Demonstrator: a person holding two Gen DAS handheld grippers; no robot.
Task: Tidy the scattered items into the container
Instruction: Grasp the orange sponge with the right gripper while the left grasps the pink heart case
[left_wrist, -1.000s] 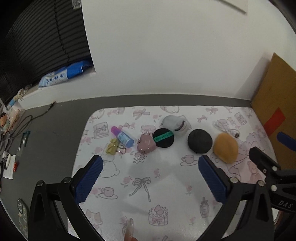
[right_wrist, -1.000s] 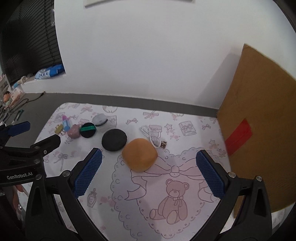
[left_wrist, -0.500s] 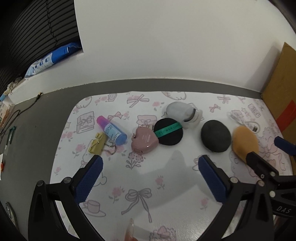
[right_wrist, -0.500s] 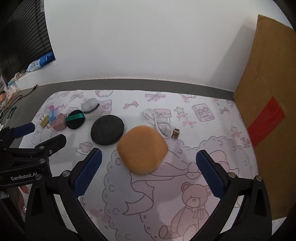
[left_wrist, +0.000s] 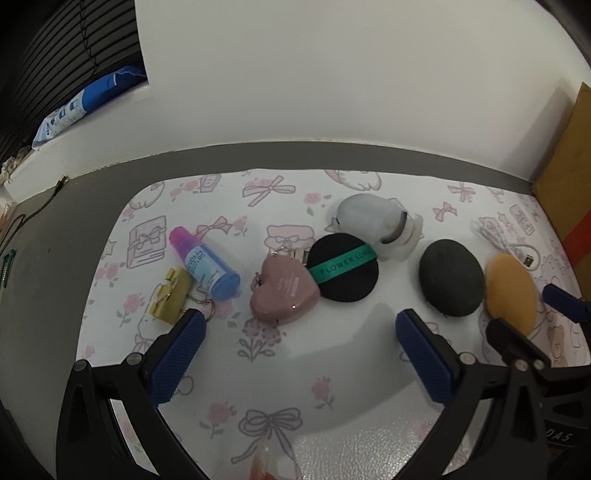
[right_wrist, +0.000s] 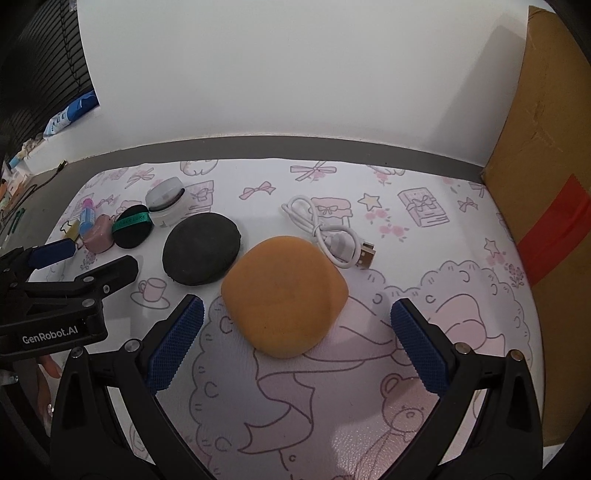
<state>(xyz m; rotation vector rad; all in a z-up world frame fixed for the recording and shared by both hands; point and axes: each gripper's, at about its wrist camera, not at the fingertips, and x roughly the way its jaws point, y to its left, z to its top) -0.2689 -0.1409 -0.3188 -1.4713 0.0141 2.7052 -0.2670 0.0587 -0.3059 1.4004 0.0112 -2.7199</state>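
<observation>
- Right tool (right_wrist: 293, 347): jaws wide, holding nothing. It sits low over the worktop (right_wrist: 424, 258), with the orange sponge puff (right_wrist: 284, 299) lying between and just ahead of the blue pads (right_wrist: 173, 347). This alignment suggests the puff is the intended first pick.
- Left tool (left_wrist: 295, 354): jaws wide, holding nothing. It faces the pink heart-shaped case (left_wrist: 282, 291), which lies just ahead of the gap between its fingers.
- Scattered items, all lying on the patterned mat: black puff with green band (left_wrist: 343, 267), touching the heart case; dark round puff (left_wrist: 452, 282); blue-and-pink bottle (left_wrist: 205, 264); yellow binder clip (left_wrist: 171, 301); white lidded jar (left_wrist: 373, 225); white USB cable (right_wrist: 328, 232).
- Container: not positively identified. The cardboard box (right_wrist: 546, 184) at the right edge is the likely candidate.
- Handling note: the puff appears soft, so a centred pinch should compress it without slip.
</observation>
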